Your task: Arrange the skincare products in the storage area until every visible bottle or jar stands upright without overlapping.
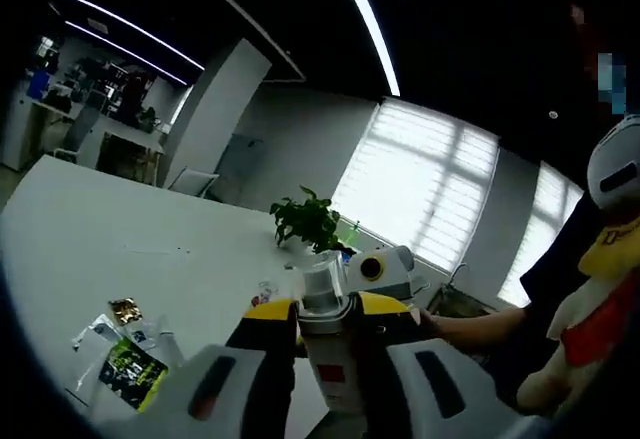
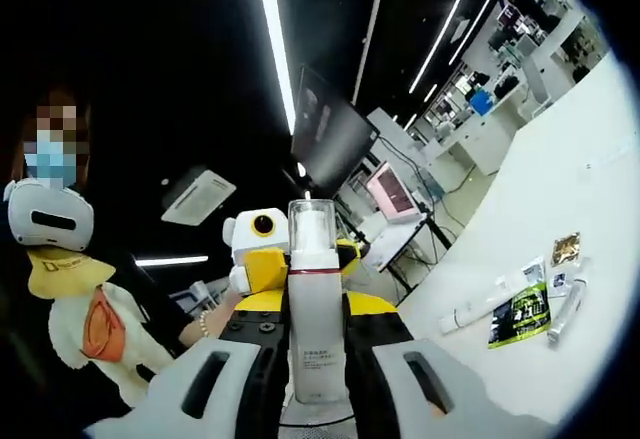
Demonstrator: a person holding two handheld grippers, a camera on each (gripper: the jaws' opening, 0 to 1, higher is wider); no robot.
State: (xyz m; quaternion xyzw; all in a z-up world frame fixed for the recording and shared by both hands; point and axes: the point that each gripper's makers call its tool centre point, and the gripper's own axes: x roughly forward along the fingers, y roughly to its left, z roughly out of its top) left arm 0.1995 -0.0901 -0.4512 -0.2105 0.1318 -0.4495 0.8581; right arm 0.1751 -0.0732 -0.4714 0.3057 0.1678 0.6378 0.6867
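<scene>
In the left gripper view, my left gripper (image 1: pixel 327 311) is shut on a white bottle (image 1: pixel 333 364) with a clear cap and a red label patch. It is held upright above the white table (image 1: pixel 110 249). My right gripper (image 1: pixel 385 269) shows just behind that bottle. In the right gripper view, my right gripper (image 2: pixel 315 306) is shut on a tall white bottle (image 2: pixel 314 259) with a clear cap and a red ring under it. The left gripper (image 2: pixel 258 249) is close behind it. I cannot tell whether both views show the same bottle.
Sachets (image 1: pixel 130 367) and a gold packet (image 1: pixel 124 309) lie on the table near its edge. They also show as a green sachet (image 2: pixel 520 314), white tubes (image 2: pixel 566 309) and a gold packet (image 2: pixel 566 247). A potted plant (image 1: pixel 305 221) stands further back. A plush toy (image 2: pixel 70 299) and a person's arm (image 1: pixel 480 326) are beside the grippers.
</scene>
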